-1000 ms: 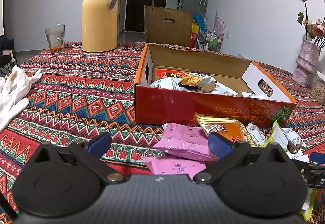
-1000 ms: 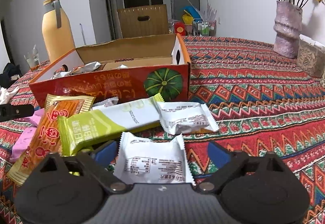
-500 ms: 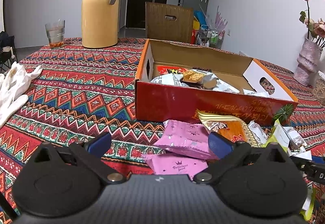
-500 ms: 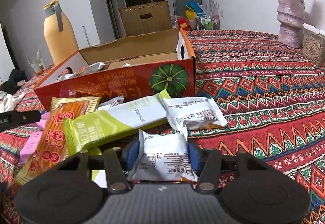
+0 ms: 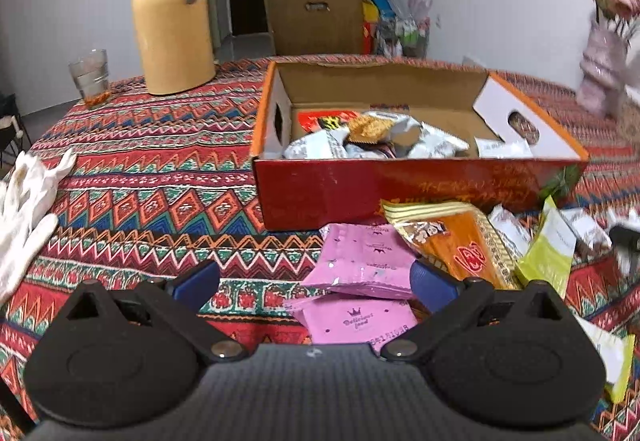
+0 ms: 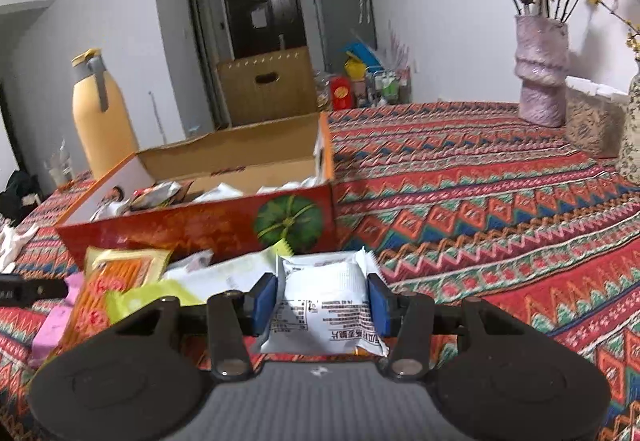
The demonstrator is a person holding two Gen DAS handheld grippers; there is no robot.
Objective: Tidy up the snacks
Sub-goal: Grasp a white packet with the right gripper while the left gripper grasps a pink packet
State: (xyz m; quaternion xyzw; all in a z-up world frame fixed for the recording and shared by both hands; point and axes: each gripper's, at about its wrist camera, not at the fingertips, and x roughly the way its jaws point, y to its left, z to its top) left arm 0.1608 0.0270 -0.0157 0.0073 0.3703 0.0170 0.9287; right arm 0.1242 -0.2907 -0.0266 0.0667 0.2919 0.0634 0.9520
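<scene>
An open red cardboard box (image 5: 360, 193) (image 6: 192, 229) on the patterned tablecloth holds several snack packets. In front of it lie loose snacks: pink packets (image 5: 364, 261), an orange packet (image 5: 464, 241) (image 6: 116, 281) and a green-yellow bar (image 5: 552, 253) (image 6: 152, 299). My left gripper (image 5: 314, 277) is open, low over the table just before the pink packets. My right gripper (image 6: 322, 299) is shut on a white snack packet (image 6: 324, 305) and holds it lifted, in front of the box's right end.
A yellow thermos (image 5: 172, 17) and a glass (image 5: 90, 75) stand at the back left. White gloves (image 5: 28, 201) lie at the left edge. A vase of dried flowers (image 6: 540, 73) and a woven container (image 6: 592, 121) stand at the far right.
My right gripper closed on the white packet and lifted it off the table. My left gripper stayed open and rose slightly, so the box interior shows more.
</scene>
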